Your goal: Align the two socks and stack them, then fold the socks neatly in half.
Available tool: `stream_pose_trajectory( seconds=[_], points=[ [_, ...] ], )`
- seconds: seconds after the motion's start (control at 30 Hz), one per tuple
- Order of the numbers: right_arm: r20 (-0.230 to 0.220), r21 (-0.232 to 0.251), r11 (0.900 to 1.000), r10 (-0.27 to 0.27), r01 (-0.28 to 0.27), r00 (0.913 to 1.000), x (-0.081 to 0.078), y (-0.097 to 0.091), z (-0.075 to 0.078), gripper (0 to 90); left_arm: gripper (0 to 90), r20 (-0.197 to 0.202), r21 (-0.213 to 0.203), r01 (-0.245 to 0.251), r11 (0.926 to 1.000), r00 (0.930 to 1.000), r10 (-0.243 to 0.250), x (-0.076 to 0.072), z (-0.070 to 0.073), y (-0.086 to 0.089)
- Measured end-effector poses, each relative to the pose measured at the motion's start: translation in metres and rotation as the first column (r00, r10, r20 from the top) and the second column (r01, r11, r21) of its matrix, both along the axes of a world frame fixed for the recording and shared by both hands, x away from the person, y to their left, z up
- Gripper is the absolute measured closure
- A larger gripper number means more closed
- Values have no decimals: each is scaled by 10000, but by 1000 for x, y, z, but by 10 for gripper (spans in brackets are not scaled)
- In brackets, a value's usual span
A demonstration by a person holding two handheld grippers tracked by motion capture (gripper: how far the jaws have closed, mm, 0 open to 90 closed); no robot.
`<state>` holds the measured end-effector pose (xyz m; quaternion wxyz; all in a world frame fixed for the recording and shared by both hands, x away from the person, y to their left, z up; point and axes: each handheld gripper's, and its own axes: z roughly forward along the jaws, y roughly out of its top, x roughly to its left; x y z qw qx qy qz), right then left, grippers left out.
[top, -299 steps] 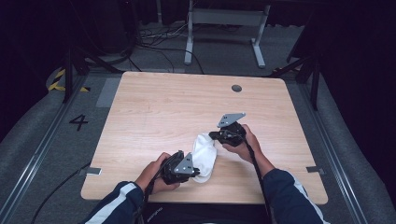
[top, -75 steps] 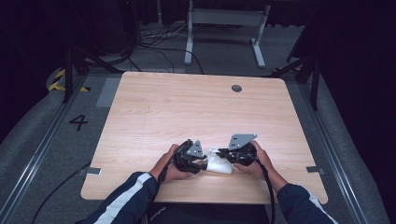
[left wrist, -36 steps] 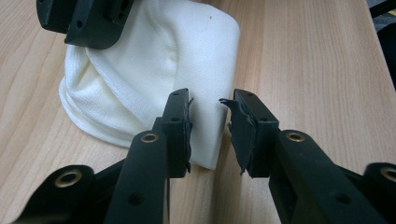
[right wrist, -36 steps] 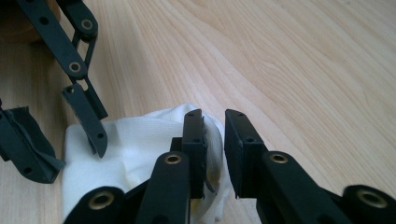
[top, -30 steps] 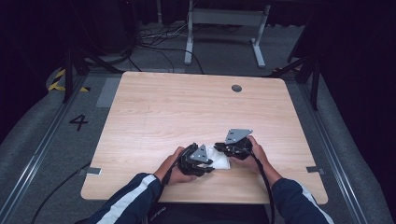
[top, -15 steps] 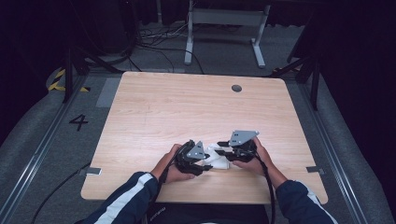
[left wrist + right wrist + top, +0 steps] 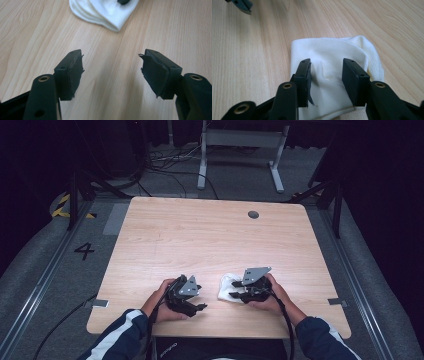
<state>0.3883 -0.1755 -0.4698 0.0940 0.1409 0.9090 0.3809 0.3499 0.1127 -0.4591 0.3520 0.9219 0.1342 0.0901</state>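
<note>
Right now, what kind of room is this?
Probably a lab or recording studio: a bare wooden table ringed by dark curtains, cables across the grey floor, and a "4" marked there.

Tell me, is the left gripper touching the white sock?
Apart. In the left gripper view, bare table lies between the left gripper and the folded white sock; its jaws, which have just been opening, hold nothing.

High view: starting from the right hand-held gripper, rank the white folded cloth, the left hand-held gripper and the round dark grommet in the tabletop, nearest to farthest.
1. White folded cloth: directly under and just left of the right hand-held gripper, jaws over it.
2. Left hand-held gripper: farther left, near the table's front edge, apart from the cloth.
3. Round dark grommet: far back, near the table's rear edge.
</note>
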Motion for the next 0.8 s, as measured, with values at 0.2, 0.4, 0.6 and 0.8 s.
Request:
stream_pose_trajectory(
  seconds=[0.2, 0.4, 0.6, 0.8],
  points=[
    [-11, 33, 10000, -16, 16, 10000, 3, 0, -1, 594, 281, -193, 144, -657, 9977, 9976, 660, -4, -6, 32],
    [127, -67, 9993, -357, 358, 9993, 14, 2, 0, 591, 259, -480, 201, -1084, 9939, 9928, 1093, -2, -13, 48],
    [279, -134, 9981, -596, 600, 9978, 19, 1, 7, 504, 239, -539, 142, -1312, 9913, 9898, 1318, -1, -13, 54],
    [558, 147, 9987, -495, 487, 9972, 10, -10, 28, 475, 225, -416, -170, -1507, 9884, 9878, 1499, -1, -6, 61]
  ],
)
